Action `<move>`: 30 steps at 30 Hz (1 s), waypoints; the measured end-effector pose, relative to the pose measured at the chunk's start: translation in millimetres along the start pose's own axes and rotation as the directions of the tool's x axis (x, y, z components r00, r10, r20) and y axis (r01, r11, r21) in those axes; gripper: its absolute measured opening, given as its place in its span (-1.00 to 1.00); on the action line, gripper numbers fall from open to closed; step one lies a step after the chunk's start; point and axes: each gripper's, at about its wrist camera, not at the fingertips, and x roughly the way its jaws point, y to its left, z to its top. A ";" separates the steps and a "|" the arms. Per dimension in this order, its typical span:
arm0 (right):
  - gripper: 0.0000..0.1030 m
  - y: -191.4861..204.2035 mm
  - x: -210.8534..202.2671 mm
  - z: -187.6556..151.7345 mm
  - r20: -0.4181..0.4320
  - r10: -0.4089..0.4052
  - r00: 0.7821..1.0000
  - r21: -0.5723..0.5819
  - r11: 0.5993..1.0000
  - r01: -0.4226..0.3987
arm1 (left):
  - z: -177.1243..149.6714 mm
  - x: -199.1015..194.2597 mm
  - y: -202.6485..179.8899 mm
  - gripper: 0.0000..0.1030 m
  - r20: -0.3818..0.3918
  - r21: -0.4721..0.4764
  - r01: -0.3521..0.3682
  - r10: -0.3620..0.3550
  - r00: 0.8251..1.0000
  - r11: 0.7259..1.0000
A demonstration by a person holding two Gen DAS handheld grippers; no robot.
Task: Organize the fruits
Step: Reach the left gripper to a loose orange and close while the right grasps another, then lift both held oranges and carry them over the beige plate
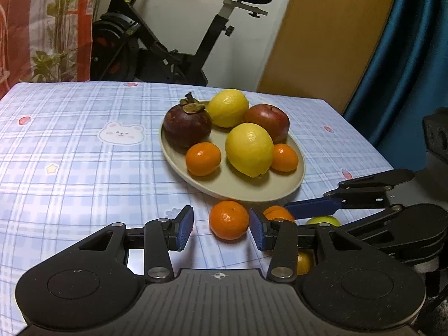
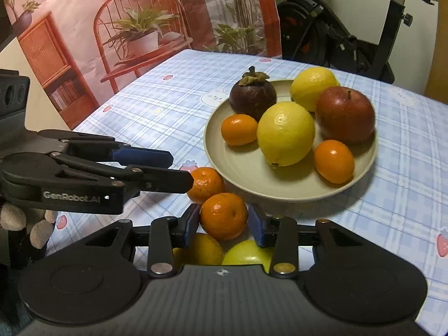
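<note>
Your right gripper (image 2: 224,221) has closed its blue pads on a mandarin (image 2: 223,215) that sits just in front of the beige plate (image 2: 224,151), close under its near rim; the left pad touches the fruit, and the right pad looks to be against it too, with the jaws as narrow as they go. Your left gripper (image 1: 221,226) stands only a little open beside that same rim, and a second mandarin (image 1: 229,219) lies on the tablecloth (image 1: 70,140) between its pads; there is a clear gap between the left pad and the fruit, so nothing is held there. On the plate you have a dark mangosteen (image 1: 187,128) at the far left, a lemon (image 1: 228,107) at the back, a red apple (image 1: 267,121) at the far right, a second lemon (image 1: 249,148) in the middle, and two small mandarins, one (image 1: 203,158) left of that middle lemon and one (image 1: 284,157) right of it. Nearer you than the plate, under your right gripper, lie a green fruit (image 2: 246,253) and a yellow-orange fruit (image 2: 205,249), both partly hidden. An exercise bike (image 1: 168,42) stands beyond the plate, past the table's far edge.
</note>
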 end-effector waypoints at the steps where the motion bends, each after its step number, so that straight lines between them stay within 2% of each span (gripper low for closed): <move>1: -0.20 -1.6 -2.6 -1.4 0.006 -0.007 1.000 0.003 1.000 0.007 | -0.1 1.7 -1.1 -0.10 -0.002 0.006 -0.002 0.002 1.000 1.000; 6: -0.21 -13.7 -13.2 -6.5 0.033 -0.034 0.999 0.049 0.998 0.032 | 0.0 9.9 -8.9 -0.10 -0.019 0.043 -0.002 0.003 1.000 0.999; 11: -0.21 -20.5 -20.5 -8.8 0.060 -0.046 0.997 0.082 0.996 0.041 | -1.3 19.6 -12.5 -0.08 -0.031 0.063 -0.035 0.037 0.999 0.997; 13: -0.21 -21.2 -22.9 -10.1 0.069 -0.049 0.996 0.085 0.996 0.043 | -2.3 19.4 -14.5 -0.13 -0.024 0.071 -0.040 0.042 0.999 0.997; 14: -0.21 -21.1 -23.3 -10.1 0.072 -0.049 0.996 0.085 0.995 0.043 | -2.8 19.2 -15.8 -0.23 -0.024 0.079 -0.038 0.040 0.999 0.996; 17: -0.21 -21.3 -23.9 -12.6 0.076 -0.050 0.996 0.087 0.995 0.043 | -4.2 17.6 -17.8 -0.26 -0.023 0.091 -0.034 0.037 0.999 0.995; 30: -0.21 -23.9 -24.5 -16.6 0.079 -0.065 0.995 0.112 0.992 0.056 | -4.9 15.0 -18.4 -0.27 -0.019 0.092 -0.032 0.034 0.999 0.995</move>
